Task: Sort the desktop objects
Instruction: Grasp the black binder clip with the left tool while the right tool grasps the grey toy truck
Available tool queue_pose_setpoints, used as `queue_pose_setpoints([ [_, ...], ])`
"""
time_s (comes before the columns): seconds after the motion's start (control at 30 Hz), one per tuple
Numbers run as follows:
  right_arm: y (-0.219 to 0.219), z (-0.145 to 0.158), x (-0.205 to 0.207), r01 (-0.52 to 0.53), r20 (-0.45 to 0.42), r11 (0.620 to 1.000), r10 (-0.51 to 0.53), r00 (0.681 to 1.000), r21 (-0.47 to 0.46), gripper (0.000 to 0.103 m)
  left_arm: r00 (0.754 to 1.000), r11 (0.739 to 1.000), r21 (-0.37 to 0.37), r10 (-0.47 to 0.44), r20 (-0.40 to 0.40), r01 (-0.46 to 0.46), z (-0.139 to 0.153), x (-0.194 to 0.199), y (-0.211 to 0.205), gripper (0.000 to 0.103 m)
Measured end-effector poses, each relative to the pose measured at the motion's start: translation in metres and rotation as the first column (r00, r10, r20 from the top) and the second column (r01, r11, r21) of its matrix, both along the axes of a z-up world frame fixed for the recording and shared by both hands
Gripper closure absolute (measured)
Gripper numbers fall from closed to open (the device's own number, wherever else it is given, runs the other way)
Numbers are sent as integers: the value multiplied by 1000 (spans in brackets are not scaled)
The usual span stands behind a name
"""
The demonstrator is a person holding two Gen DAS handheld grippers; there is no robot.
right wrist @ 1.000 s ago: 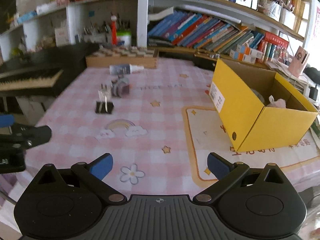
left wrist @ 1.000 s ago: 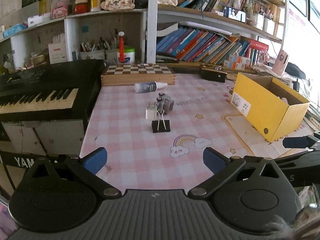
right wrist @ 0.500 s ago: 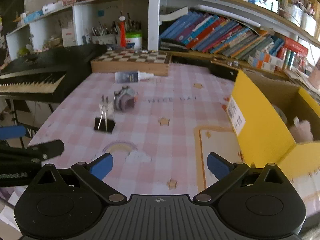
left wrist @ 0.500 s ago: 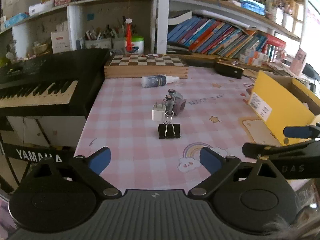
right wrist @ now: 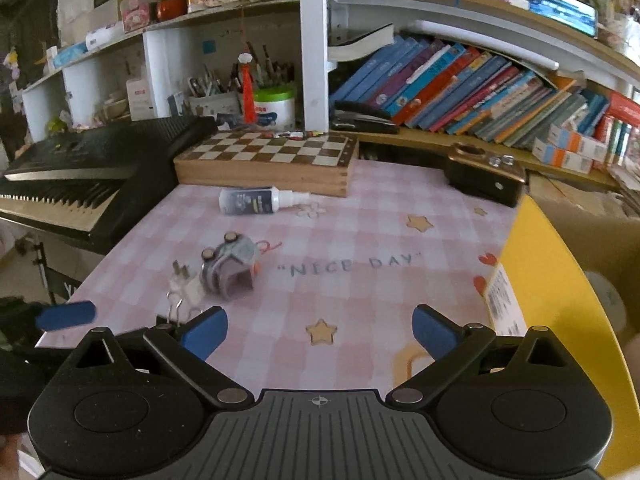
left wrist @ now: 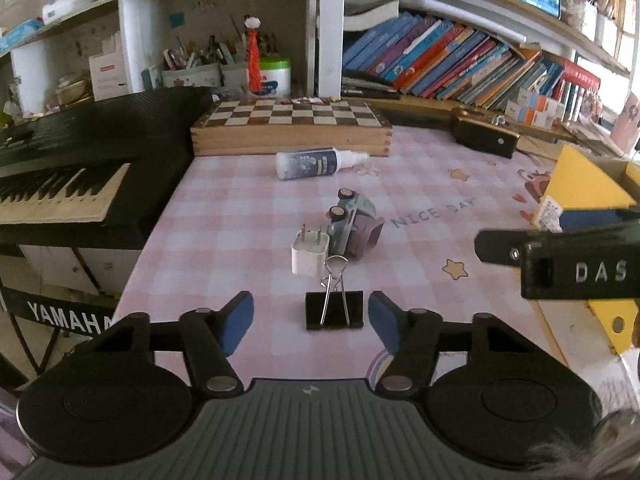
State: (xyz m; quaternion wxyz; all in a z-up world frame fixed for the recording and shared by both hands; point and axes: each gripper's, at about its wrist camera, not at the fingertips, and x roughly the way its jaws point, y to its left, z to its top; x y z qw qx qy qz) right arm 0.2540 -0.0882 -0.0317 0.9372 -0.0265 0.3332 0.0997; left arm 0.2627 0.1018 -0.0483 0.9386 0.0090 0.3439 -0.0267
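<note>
I am closing the left gripper (left wrist: 311, 322) around the black binder clip (left wrist: 334, 314), which is sitting on the pink checked tablecloth (left wrist: 240, 216) between the blue pads, not yet pinched. I am holding the right gripper (right wrist: 318, 333) spread apart, gripping nothing. Charger plug (left wrist: 310, 255) and toy car (left wrist: 354, 226) are lying just beyond the clip; the yellow box (right wrist: 560, 320) is standing at right.

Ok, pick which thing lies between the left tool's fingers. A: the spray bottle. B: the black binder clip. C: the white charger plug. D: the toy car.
B: the black binder clip sits between the closing pads of the left tool, not yet touched.
</note>
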Motion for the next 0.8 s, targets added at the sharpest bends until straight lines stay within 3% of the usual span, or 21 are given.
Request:
queue_pose_setpoints([
  [0.37, 13, -11, 39, -105, -32, 994, 105, 994, -3, 3, 998, 1000, 24, 9, -64, -7, -28, 39, -18, 52],
  [0.5, 17, -16, 48, -128, -53, 992, 128, 990, 2, 3, 996, 1000, 17, 20, -85, -18, -35, 40, -19, 61],
  [0.53, 18, -17, 50, -133, -57, 991, 133, 990, 2, 3, 997, 1000, 17, 19, -79, -18, -35, 39, -19, 65],
  [0.8, 44, -32, 70, -249, -93, 968, 247, 965, -14, 3, 997, 998, -7, 65, -43, -66, -17, 24, 5, 66],
])
